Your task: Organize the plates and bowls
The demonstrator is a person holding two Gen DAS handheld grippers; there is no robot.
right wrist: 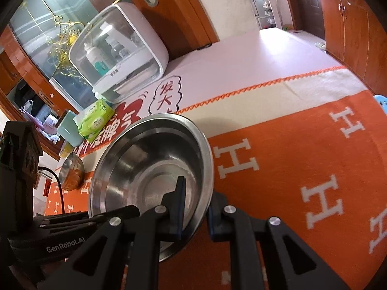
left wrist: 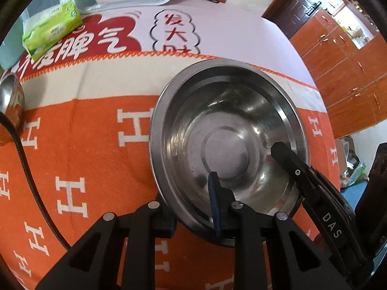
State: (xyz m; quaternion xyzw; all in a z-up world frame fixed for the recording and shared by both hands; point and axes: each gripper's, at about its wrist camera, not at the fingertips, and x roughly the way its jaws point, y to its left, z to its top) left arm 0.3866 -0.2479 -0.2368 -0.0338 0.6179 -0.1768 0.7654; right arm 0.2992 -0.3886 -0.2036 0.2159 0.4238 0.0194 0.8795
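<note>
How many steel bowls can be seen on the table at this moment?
2. The large steel bowl sits on the orange cloth, its rim pinched by both the left gripper and right gripper. A smaller steel bowl lies beyond it, toward the tissue pack. Others may be out of view.

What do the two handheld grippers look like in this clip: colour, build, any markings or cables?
Both the left gripper and the right gripper are matte black, built from angular linkage arms with silver round pivot pins and blue-edged finger pads. One body reads "DAS", the other "GenRobot.AI". A black braided cable trails across the cloth.
</note>
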